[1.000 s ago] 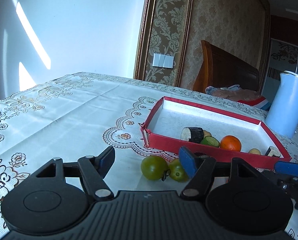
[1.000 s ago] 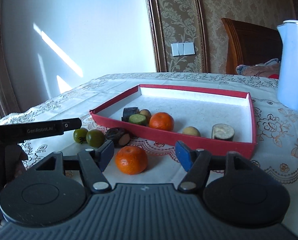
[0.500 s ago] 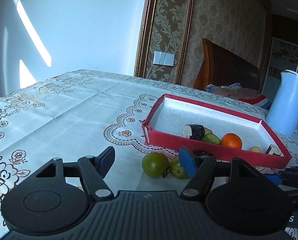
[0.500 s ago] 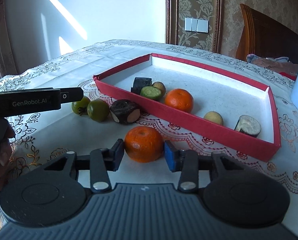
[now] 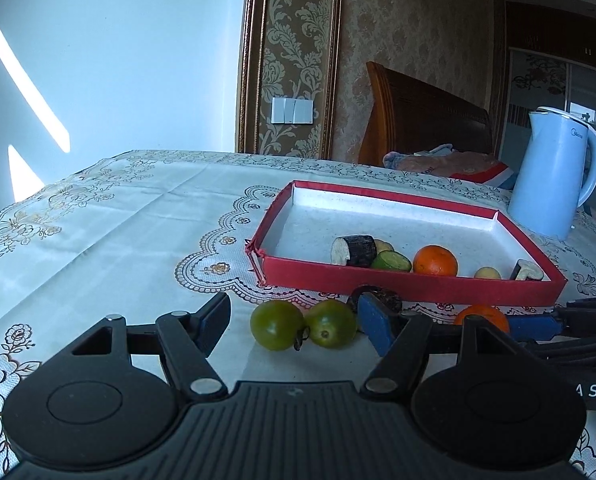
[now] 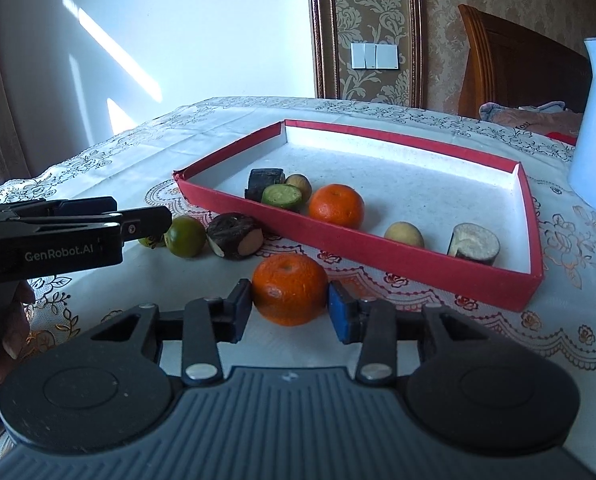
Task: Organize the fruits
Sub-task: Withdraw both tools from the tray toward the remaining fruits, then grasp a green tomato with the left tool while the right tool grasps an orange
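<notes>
My right gripper [image 6: 290, 306] is clamped on the loose orange [image 6: 289, 290], lower centre of the right wrist view; both blue pads touch its sides. It sits on the tablecloth [image 6: 226, 128] just in front of the red tray [image 6: 397, 258], still outside it. Looks like it rests on the cloth, though I can't tell for sure from this angle.

My left gripper [image 5: 294, 320] is wide, nothing gripped. Two green tomatoes [image 5: 303, 324] lie between its fingers on the cloth, pads clear of both. A dark cut chunk [image 6: 234, 236] sits just right of them, against the tray's near wall.

In the tray, near-wall side: a dark chunk [image 6: 264, 182], a green slice [image 6: 282, 196], a second orange [image 6: 336, 210], a small yellowish fruit [image 6: 403, 234], and an eggplant-like slice [image 6: 475, 244] towards the right corner. Another small pale fruit [image 6: 299, 185] sits behind the green slice.

Blue kettle [image 5: 553, 178] stands at right of the left wrist view, beyond the tray.
</notes>
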Demonstrator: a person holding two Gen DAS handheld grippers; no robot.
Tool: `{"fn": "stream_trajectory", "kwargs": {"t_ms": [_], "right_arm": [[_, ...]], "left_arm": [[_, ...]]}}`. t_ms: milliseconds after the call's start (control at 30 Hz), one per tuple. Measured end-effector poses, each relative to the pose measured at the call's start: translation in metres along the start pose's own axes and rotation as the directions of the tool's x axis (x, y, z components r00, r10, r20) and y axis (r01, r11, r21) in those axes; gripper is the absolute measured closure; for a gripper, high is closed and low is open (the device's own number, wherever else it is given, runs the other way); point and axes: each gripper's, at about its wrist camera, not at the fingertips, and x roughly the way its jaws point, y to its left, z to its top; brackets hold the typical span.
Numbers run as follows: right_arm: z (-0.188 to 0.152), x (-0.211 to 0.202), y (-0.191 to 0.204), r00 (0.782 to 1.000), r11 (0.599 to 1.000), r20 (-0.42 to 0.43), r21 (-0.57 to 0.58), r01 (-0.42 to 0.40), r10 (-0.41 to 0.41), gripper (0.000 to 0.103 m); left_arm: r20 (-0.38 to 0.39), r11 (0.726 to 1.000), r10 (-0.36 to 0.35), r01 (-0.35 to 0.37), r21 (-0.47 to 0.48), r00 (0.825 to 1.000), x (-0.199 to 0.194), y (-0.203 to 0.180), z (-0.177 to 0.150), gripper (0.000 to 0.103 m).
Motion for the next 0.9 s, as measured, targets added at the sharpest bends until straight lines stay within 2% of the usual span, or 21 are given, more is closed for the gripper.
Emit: {"fn": "stream_trajectory", "kwargs": {"t_ms": [100,233,267,333,433,667,767,900], "right_arm": [[0.001,0.001,-0.001,1.000,1.000,-0.005,0.005,-0.006,0.006,0.064],[0.000,0.002,-0.001,1.000,1.000,-0.006,0.008,-0.010,0.010,0.064],[0.000,0.002,-0.001,1.000,1.000,-0.006,0.010,-0.011,0.011,0.064],[-0.001,0.002,-0.002,1.000,1.000,-0.006,0.011,-0.012,0.012,0.064],[-0.001,0.002,-0.002,1.000,1.000,-0.007,0.014,-0.012,0.012,0.064],[-0.001,0.002,-0.003,1.000,1.000,-0.006,0.020,-0.014,0.014,0.064],[-0.001,0.002,-0.003,1.000,1.000,-0.008,0.024,-0.016,0.016,0.064],[-0.001,0.002,-0.004,1.000,0.999,-0.010,0.030,-0.018,0.018,0.064]], "left_arm": [[-0.004,0.999,0.029,-0.029,-0.030,1.000,0.000,0.010,0.000,0.033],[-0.033,0.993,0.103,-0.104,-0.060,0.994,0.006,0.023,0.003,0.033],[-0.045,0.991,0.109,-0.112,-0.069,0.993,0.008,0.026,0.003,0.037],[-0.058,0.992,0.082,-0.087,-0.090,0.995,0.012,0.031,0.004,0.039],[-0.050,0.994,0.078,-0.081,-0.068,0.996,0.013,0.027,0.006,0.040],[-0.095,0.994,0.057,-0.065,-0.085,0.994,0.031,0.020,0.009,0.040],[-0.092,0.996,0.054,-0.061,-0.073,0.994,0.032,0.017,0.009,0.046],[-0.084,0.997,0.025,-0.031,-0.068,0.996,0.030,0.014,0.008,0.064]]}}
